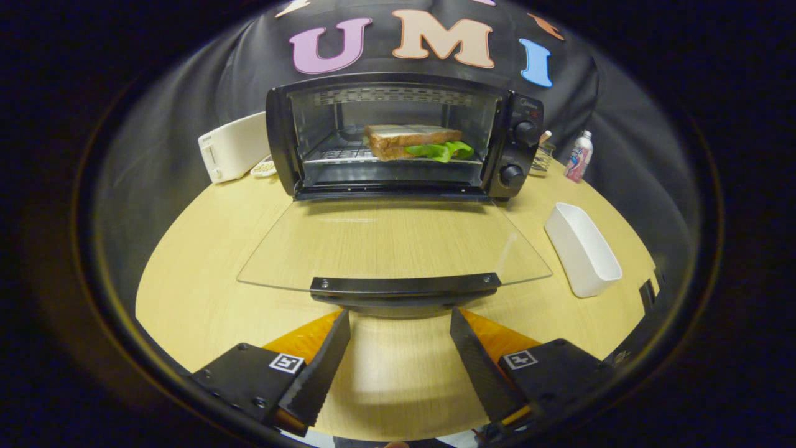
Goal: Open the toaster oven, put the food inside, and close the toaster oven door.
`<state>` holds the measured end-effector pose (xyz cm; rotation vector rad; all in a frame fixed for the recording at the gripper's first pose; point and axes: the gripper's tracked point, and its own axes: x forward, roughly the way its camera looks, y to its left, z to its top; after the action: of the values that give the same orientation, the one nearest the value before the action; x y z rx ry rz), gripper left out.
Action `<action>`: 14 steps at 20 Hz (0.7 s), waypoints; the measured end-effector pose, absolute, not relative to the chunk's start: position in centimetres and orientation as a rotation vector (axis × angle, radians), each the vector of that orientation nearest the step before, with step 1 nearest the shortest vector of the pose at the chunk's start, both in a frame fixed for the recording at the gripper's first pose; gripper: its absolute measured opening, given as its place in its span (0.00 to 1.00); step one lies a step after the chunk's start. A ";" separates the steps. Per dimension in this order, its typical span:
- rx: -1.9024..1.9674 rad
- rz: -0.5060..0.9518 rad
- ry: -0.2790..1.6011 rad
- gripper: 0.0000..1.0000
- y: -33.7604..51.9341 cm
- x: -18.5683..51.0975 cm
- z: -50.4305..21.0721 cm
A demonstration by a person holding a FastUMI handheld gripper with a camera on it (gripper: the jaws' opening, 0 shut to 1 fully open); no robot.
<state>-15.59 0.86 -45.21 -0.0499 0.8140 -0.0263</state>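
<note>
- My gripper (399,323) hangs spread wide and empty, its inner finger faces ribbed and matt.
- Ahead, the toaster oven (404,137) has a glossy dark shell and shiny metal walls.
- Its door (392,242) is clear, smooth glass; the handle (404,286) looks matt black.
- The table (398,373) shows pale wood grain with a soft sheen.
- The white tray (583,249) looks like smooth plastic.

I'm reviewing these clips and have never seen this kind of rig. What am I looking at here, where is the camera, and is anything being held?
The camera rides on a hand-held two-finger gripper and looks forward along its fingers. They are spread open and hold nothing, with their tips just short of the handle of the toaster oven's glass door, which lies folded down flat. A sandwich sits on the rack inside. On the wooden table also stand a white toaster, a white tray and a small bottle.
</note>
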 end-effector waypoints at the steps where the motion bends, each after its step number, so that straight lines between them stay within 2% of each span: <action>1: -0.042 -0.027 0.814 1.00 0.8 -15.5 -45.1; 14: -0.003 -0.038 0.662 1.00 1.0 -12.5 -38.9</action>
<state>-12.52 1.00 -38.87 -0.0032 0.6617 -0.0378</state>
